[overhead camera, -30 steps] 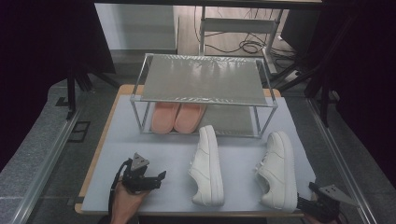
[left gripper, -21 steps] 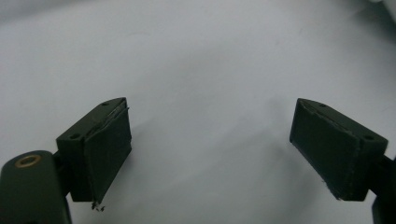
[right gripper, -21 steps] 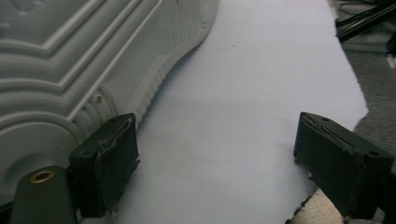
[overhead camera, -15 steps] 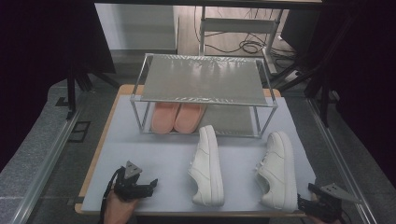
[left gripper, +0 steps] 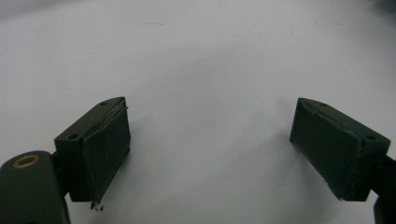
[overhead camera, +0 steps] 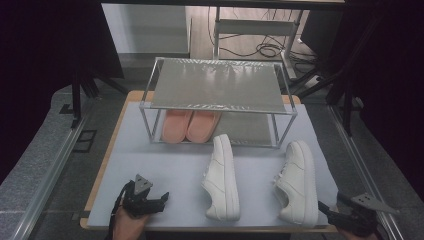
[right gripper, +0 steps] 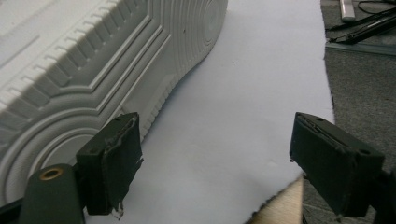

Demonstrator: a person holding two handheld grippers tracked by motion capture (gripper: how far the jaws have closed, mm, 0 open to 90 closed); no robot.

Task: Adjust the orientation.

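Pale paper covers the surface (overhead camera: 165,165). Near its right edge a white shoe (overhead camera: 298,180) lies on its side, long way running near to far. Just right of its heel waits the right tool (overhead camera: 334,216), jaws apart, holding nothing. At the near left, farther off, the left tool (overhead camera: 159,199) gapes too.

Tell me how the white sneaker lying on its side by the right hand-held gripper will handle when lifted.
The white low-top sneaker lies on its side, sole showing, so it probably won't roll. Its ridged rubber sole should resist slipping. The upper looks soft and may give under the pads.
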